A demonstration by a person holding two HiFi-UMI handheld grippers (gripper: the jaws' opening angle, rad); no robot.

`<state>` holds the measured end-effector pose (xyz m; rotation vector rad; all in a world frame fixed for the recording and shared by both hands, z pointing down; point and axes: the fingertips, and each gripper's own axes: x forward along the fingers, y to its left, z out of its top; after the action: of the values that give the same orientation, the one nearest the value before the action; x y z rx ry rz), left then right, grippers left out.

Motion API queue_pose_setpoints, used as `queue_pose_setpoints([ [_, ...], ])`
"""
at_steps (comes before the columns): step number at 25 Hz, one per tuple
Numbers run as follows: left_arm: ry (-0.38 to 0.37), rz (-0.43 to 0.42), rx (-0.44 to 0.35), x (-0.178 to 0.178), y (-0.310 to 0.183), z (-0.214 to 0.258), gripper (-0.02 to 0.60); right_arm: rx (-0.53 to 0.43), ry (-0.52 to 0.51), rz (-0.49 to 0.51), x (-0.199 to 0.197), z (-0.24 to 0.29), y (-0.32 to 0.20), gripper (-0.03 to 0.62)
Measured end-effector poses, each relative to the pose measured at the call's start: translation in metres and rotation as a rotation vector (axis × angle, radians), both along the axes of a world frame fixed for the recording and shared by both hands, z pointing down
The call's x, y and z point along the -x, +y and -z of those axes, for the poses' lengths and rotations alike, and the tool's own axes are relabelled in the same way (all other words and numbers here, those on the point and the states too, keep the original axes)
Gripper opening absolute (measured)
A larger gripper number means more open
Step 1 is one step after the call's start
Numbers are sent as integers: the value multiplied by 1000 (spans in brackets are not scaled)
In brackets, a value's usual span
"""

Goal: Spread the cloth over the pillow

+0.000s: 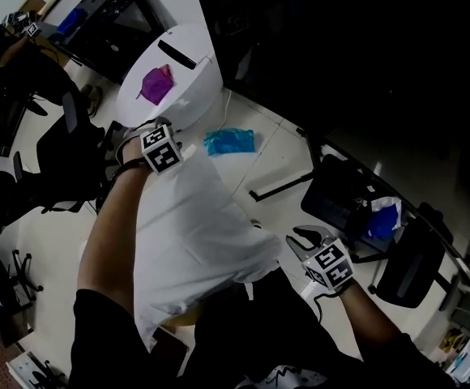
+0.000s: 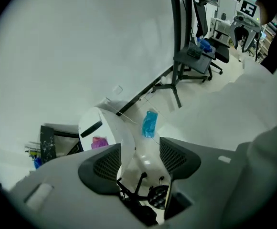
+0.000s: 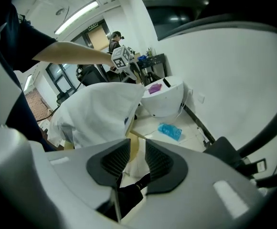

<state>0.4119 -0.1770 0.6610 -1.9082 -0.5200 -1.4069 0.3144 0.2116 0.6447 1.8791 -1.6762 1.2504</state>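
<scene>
- Pale floor (image 1: pixel 284 148) is seen around the cloth (image 1: pixel 194 233), stretched lengthwise between left gripper (image 2: pixel 139 146) and right gripper (image 3: pixel 137 149).
- Both pairs of jaws are held apart, empty, near its ends.

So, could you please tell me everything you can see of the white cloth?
The white cloth is plain, thin-looking fabric, softly creased, draped in a mound over something bulky; a yellowish edge peeks out beneath. The left gripper at its far end and the right gripper at its right corner both have jaws apart, gripping nothing.
</scene>
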Motion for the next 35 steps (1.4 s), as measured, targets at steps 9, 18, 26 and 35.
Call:
queue_pose_setpoints([
  [9,268,76,79,47,34,124,275,-21,71,55,17,23,8,8],
  [18,411,8,156,148,116,197,275,39,233,303,100,22,9,115],
  [26,441,70,201,257,156,193,275,164,579,531,130,-5,-1,147],
  [35,454,179,233,345,167,180,275,240,714,570,131,-27,-6,111],
])
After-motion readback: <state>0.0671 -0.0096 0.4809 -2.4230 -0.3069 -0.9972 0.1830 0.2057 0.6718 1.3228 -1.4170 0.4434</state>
